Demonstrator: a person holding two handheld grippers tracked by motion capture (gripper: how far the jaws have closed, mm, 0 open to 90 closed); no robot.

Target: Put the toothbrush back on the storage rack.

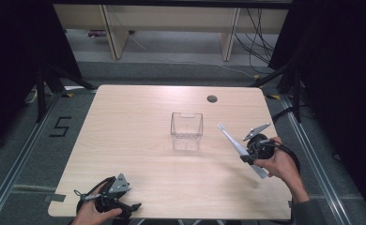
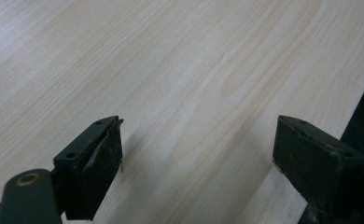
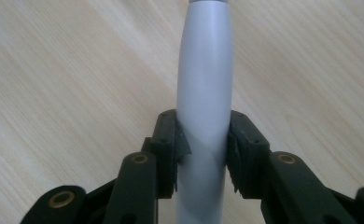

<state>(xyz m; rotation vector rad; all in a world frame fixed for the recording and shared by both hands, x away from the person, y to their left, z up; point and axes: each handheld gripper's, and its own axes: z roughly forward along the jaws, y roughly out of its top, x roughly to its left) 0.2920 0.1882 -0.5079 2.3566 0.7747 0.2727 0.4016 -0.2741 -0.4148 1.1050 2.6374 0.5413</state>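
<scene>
At the near left corner of the light wooden table (image 1: 139,154), the left gripper (image 1: 135,206) is held low by the person's left hand (image 1: 94,213), with its grey three-cornered plate uppermost and its jaws directed to the right along the near edge. In the left gripper view, the two black jaws are seen spread wide apart with nothing between them, bare wood grain lying beneath and the table edge running past the right jaw.

Near the middle of the table, slightly toward the far side, a clear plastic container (image 1: 186,125) stands upright with its open top facing up.

To the right of the container, well apart from it, an electric toothbrush (image 1: 237,147) is held above the table by the right gripper (image 1: 247,158), which is grasped by the right hand (image 1: 277,164) with the forearm coming in from the lower right. The long axis of the toothbrush runs diagonally, its slim brush end pointing up and toward the far left, its thick handle end pointing toward the near right. In the right gripper view, the jaws are seen clamped on the grey handle (image 3: 204,116) from both sides.
</scene>
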